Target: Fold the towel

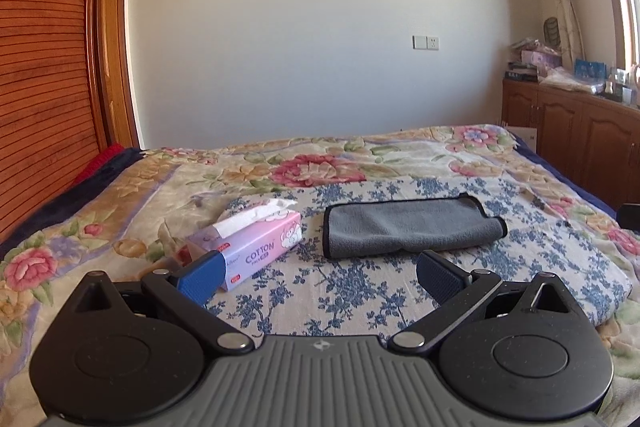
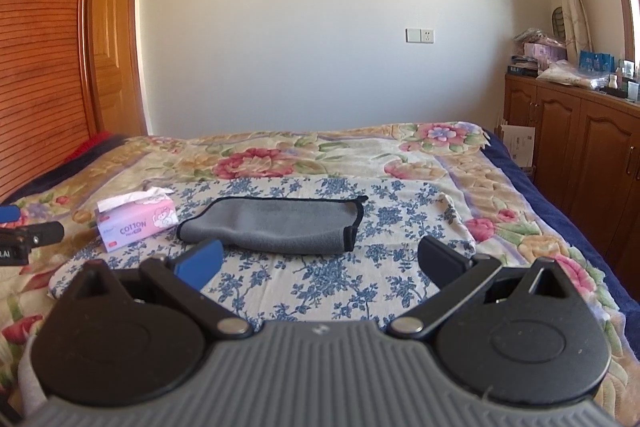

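From my left I see a pink cardboard COTTON tissue box [image 1: 256, 247], then the soft grey towel [image 1: 408, 227], black-edged and folded into a strip on the blue-flowered cloth [image 1: 340, 291] over the bed. My left tool [image 1: 320, 277] and right tool [image 2: 320, 265] both hang with blue pads apart, empty, short of the towel.

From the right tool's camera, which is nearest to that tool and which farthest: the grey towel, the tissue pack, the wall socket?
1. Grey towel, just ahead of the right tool on the bed.
2. Tissue pack, further off to the left.
3. Wall socket, on the far wall.
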Motion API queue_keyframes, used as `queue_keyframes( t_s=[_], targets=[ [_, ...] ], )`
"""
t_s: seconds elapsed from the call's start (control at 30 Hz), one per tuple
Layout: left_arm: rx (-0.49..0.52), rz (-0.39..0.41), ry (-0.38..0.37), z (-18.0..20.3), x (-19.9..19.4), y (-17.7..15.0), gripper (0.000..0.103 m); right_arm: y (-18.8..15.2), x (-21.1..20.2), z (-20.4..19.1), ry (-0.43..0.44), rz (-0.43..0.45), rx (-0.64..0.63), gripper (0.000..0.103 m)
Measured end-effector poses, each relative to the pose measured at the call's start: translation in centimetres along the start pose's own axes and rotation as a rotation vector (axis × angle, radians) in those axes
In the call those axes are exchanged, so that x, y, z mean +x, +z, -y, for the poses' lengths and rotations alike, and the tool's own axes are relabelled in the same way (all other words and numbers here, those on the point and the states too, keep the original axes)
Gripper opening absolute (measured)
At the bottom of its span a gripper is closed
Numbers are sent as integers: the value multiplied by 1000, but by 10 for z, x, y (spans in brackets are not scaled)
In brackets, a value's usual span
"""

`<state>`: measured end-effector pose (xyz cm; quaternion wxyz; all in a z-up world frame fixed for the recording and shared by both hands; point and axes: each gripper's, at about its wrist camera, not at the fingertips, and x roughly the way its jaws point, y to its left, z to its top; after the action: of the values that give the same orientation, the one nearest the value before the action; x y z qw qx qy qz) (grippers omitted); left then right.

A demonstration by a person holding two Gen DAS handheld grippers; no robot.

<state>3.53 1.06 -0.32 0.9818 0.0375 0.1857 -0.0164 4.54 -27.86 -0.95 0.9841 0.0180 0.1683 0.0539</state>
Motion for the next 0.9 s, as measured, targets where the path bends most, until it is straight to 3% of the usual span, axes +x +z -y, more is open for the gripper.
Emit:
queue_keyframes(
  t_s=[0.53, 0.9],
  targets=[
    [3, 76, -12, -1, -16, 1, 103, 1, -10, 1, -39, 82, -16, 103],
    [11, 73, -10, 0, -17, -2, 103, 1, -11, 1, -44, 94, -18, 103]
  ],
)
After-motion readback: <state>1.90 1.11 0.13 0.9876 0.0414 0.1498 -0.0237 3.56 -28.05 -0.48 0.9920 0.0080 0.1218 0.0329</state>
